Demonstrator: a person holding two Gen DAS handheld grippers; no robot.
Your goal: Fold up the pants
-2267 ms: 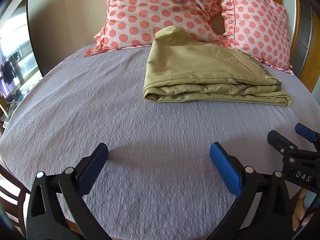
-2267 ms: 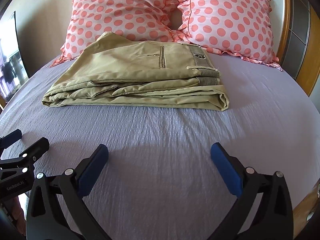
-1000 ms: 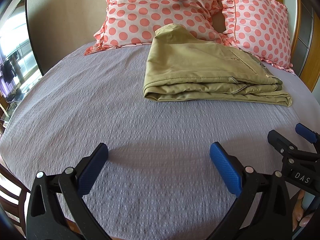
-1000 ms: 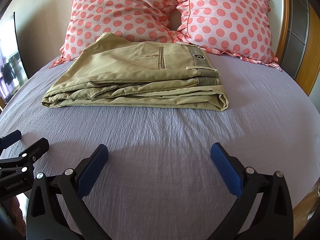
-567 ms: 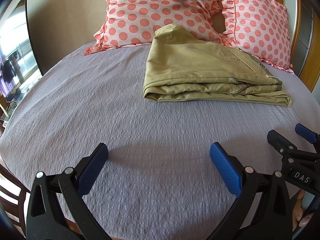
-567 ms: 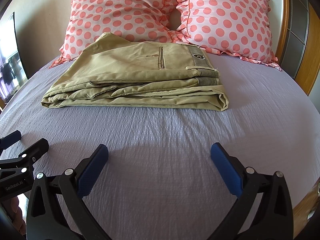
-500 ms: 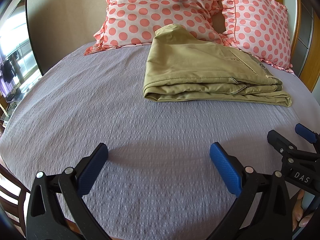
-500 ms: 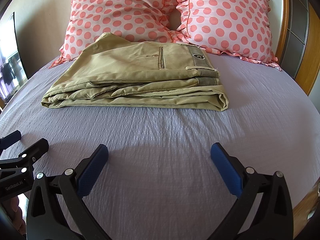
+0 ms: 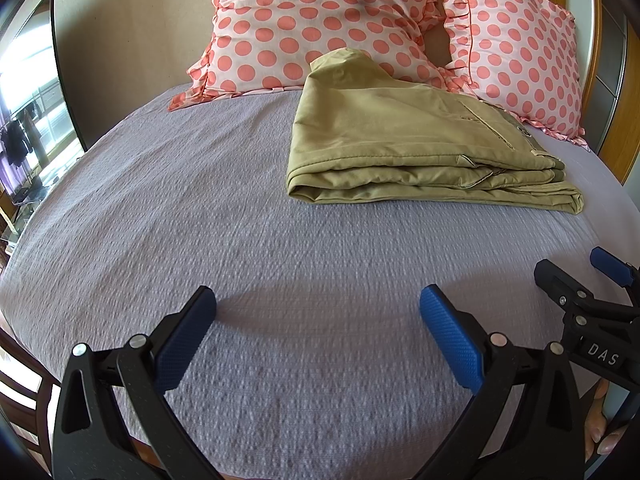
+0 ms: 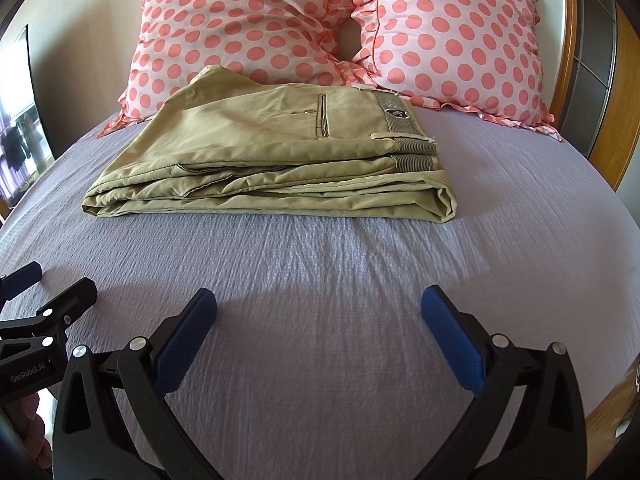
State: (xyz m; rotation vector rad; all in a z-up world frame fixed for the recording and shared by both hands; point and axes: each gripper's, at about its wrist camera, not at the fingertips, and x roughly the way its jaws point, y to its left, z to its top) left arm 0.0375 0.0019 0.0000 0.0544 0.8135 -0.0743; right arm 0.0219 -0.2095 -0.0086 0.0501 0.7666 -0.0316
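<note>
Folded pants [image 10: 272, 160] lie near the bed's [image 10: 320, 280] head edge; left hand-held gripper [image 9: 318, 320] and right hand-held gripper [image 10: 320, 320] are released, empty.

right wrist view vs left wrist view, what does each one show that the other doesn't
Only the right wrist view shows the dark label on the waistband and the rolled right end of the folded pants. Only the left wrist view shows the rounded left fold of the pants and a wide bare stretch of the bedspread to their left. Both show the pants folded on the bed against two dotted pillows, and both grippers open and empty over the bedspread: left gripper, right gripper.
</note>
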